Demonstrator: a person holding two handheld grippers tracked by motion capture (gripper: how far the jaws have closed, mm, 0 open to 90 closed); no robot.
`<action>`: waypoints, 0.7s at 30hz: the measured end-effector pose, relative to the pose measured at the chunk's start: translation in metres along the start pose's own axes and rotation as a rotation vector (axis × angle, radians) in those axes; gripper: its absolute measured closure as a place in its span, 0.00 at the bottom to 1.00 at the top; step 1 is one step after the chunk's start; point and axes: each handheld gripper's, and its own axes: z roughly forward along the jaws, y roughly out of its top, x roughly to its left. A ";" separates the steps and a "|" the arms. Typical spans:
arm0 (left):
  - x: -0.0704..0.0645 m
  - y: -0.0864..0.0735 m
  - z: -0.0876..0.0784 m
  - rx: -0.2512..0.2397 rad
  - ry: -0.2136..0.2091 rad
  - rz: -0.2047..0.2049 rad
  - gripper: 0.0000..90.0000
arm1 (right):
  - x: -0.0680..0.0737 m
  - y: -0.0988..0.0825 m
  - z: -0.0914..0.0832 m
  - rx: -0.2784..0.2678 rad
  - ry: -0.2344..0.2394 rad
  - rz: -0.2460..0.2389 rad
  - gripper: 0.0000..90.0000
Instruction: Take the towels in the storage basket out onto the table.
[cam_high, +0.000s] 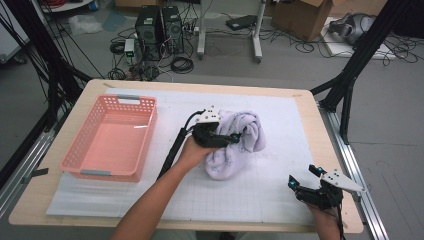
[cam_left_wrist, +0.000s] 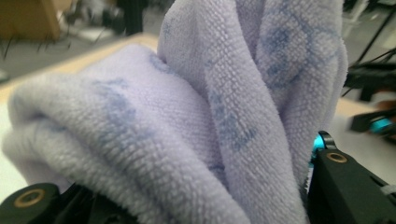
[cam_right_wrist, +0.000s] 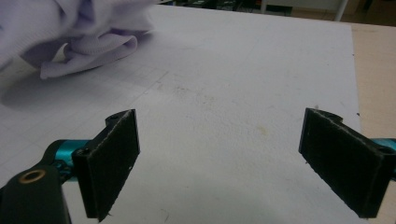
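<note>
While the left tongs (cam_high: 235, 136) sit in the middle of the counter (cam_high: 280, 97), the lilac towel (cam_high: 235, 145) lies bunched directly in front of them and partly between their jaws. In the left gripper view the folds of the towel (cam_left_wrist: 196, 116) rise between the two black jaws, but it cannot be told for sure if the pads press on the cloth or stand loose around it. The towel's heap runs from the far right to the near left, and its near end lies just beside the left hand (cam_high: 192, 150).

The right tongs (cam_high: 302, 182) rest at the near right corner of the white mat (cam_high: 280, 125), well apart from the towel. Their jaws stand wide open with nothing between them, and in the right gripper view the towel (cam_right_wrist: 88, 42) lies at the far left. So the left hand is clearly the nearer one to the cloth.

The pink basket (cam_high: 112, 137) stands at the left side of the counter, apart from the towel, and it has nothing in it. If the towel should go there, the move would be to the left from the tongs, over the right wall of the basket.
</note>
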 end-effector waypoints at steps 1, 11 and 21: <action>0.002 -0.005 0.004 0.023 0.014 -0.013 0.56 | 0.000 0.000 0.000 -0.001 0.001 0.002 0.12; 0.004 0.003 -0.020 0.055 0.090 -0.086 0.24 | 0.001 0.000 -0.001 -0.006 -0.005 0.009 0.12; -0.008 -0.016 -0.060 -0.037 0.104 -0.081 0.24 | -0.002 0.000 0.001 0.007 -0.008 0.022 0.12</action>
